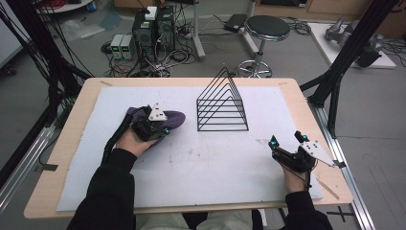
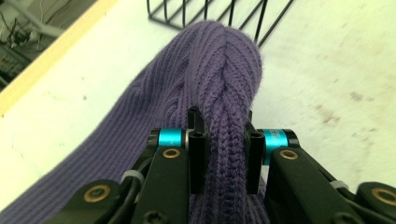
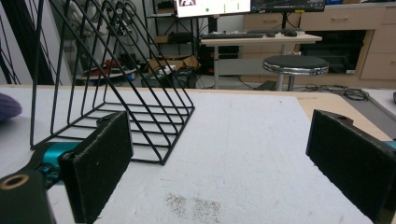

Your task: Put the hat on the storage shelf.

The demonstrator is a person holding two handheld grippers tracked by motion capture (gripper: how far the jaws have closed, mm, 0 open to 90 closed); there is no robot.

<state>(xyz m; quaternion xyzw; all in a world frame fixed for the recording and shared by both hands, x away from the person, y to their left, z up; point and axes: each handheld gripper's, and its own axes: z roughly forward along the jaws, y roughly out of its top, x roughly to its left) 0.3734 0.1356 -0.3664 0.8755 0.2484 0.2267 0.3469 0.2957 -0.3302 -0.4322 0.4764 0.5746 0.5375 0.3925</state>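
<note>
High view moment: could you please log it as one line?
left gripper: shut on purple knitted cloth | right gripper: open, idle | black wire rack: empty

A lab: computer towers [image 1: 153, 28] amid tangled floor cables [image 1: 177, 55], black frame struts [image 1: 352, 43], desk with monitor [image 3: 212, 7].

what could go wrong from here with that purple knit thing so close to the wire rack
1. The left gripper pinches only a narrow raised fold of the purple cable-knit garment; the rest lies on the white mat, so a lift may stretch the knit or let the fold slip out.
2. The black triangular wire rack stands just beyond the garment; loose knit could snag on its thin wires.
3. The right gripper is open and apart from it, so nothing supports the far side.
</note>
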